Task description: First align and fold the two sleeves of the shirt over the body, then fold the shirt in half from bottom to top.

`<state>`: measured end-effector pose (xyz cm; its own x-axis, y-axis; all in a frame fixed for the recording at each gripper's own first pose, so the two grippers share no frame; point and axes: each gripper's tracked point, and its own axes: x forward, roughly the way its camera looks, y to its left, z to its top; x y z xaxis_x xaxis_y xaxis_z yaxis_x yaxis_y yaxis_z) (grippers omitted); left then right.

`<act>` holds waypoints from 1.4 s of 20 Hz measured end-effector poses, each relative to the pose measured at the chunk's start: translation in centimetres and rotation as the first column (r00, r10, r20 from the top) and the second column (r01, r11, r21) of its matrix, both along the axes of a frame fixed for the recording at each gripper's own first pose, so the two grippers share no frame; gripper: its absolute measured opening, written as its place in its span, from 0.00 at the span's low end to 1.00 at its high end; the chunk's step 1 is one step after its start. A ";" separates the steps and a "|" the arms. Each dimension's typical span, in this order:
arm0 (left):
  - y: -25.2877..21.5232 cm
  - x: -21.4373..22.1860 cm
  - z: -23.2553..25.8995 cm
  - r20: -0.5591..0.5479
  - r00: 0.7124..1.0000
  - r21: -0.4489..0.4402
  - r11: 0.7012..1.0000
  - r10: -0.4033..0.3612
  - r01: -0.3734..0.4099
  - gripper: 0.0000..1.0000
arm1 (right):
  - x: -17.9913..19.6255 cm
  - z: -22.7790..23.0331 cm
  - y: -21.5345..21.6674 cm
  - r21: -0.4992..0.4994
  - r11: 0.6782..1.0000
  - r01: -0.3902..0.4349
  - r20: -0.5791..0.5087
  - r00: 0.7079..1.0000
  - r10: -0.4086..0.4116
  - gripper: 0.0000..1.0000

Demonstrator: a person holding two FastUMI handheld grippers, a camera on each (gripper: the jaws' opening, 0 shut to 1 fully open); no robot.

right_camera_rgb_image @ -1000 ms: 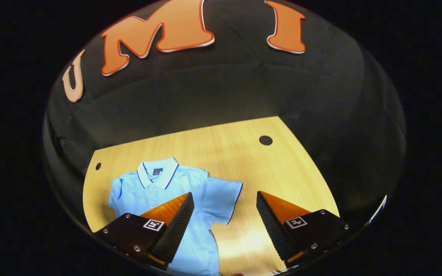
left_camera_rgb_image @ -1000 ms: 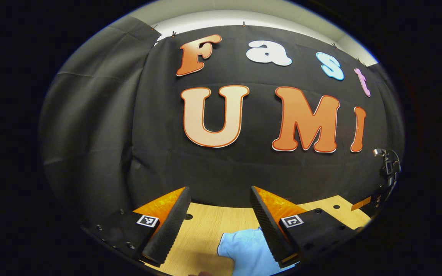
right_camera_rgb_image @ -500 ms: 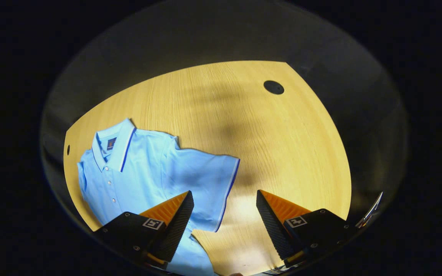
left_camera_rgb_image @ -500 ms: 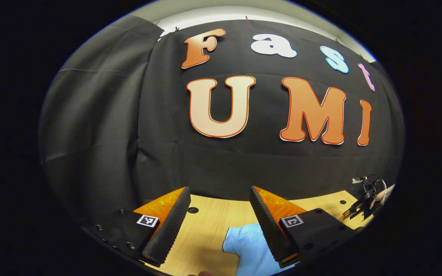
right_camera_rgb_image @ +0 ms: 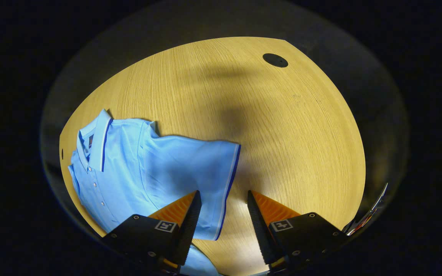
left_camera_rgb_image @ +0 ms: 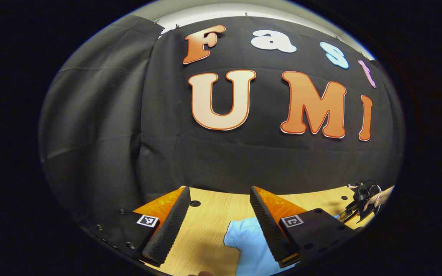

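Lying flat on the wooden table (right_camera_rgb_image: pixel 282 126), the light blue polo shirt (right_camera_rgb_image: pixel 136 168) fills the lower left of the right gripper view, collar toward the upper left and one short sleeve (right_camera_rgb_image: pixel 205 172) with a dark-trimmed cuff spread toward the centre. The right gripper (right_camera_rgb_image: pixel 221 199) hangs above that cuff at the bottom of the frame, its fingers set moderately apart with nothing between them; one finger overlaps the sleeve in the picture, the other the bare wood, and whether either touches the cloth cannot be told. A round dark hole (right_camera_rgb_image: pixel 275 60) sits in the tabletop at the upper right.

In the left gripper view, the left gripper (left_camera_rgb_image: pixel 220 195) is held wide and empty at the bottom of the frame, pointing toward the black booth wall (left_camera_rgb_image: pixel 225 161). A part of the shirt (left_camera_rgb_image: pixel 248 245) shows low between its fingers, partly behind one of them. At the far right edge, a hand (left_camera_rgb_image: pixel 378 197) holds the other gripper over the table.
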<state>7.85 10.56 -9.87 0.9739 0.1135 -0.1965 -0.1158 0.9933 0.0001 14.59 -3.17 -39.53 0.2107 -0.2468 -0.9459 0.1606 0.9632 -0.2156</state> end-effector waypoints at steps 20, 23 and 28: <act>2.2 2.1 0.5 -0.019 0.993 0.015 0.993 -0.117 0.117 1.00 | 1.4 11.0 10.4 -0.081 0.970 -0.230 0.280 0.929 0.244 0.00; 4.6 2.5 0.6 -0.016 0.992 0.017 0.992 -0.127 0.127 1.00 | 1.0 11.3 14.7 -0.094 0.954 -0.285 0.294 0.907 0.300 0.00; 8.7 2.7 -0.9 -0.040 0.993 0.003 0.994 -0.107 0.107 1.00 | 0.3 10.1 22.0 -0.029 0.933 -0.360 0.300 0.887 0.351 0.01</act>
<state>10.56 19.26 -10.79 0.9719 0.0099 -0.2351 -0.0083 0.9999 0.0075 14.88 18.81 -29.44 0.5495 -0.0782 -0.8318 -0.1417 0.9725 -0.1850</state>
